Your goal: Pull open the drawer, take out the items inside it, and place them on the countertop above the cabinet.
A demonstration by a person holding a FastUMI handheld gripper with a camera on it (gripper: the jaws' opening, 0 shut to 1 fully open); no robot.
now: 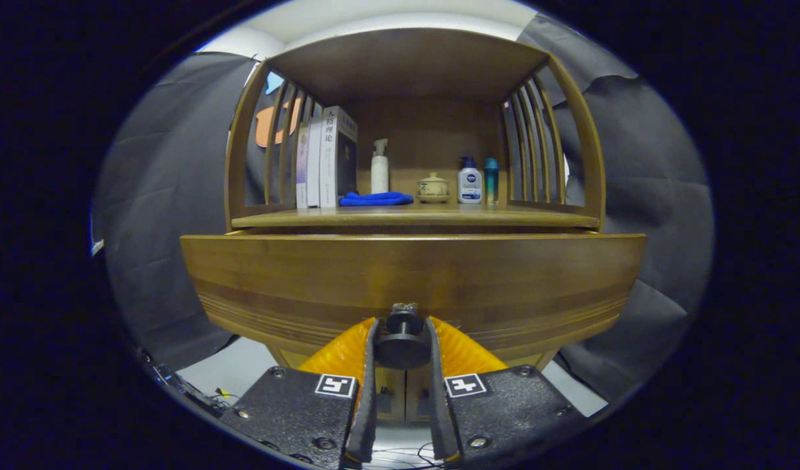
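A wooden cabinet fills the gripper view. Its drawer front (413, 281) is a wide brown panel with a dark round knob (403, 339) low in the middle. My gripper (403, 336) is shut on the knob, one finger pressing each side of it. The drawer front stands a little forward of the countertop (537, 219) above it, with a thin dark gap between them. The drawer's inside is hidden behind the panel.
On the countertop, under a wooden roof with slatted sides, stand several books (328, 156), a folded blue cloth (375, 199), a white spray bottle (379, 166), a small lidded pot (433, 187), a lotion bottle (469, 183) and a teal can (491, 181). Cables (191, 391) lie on the floor to the left.
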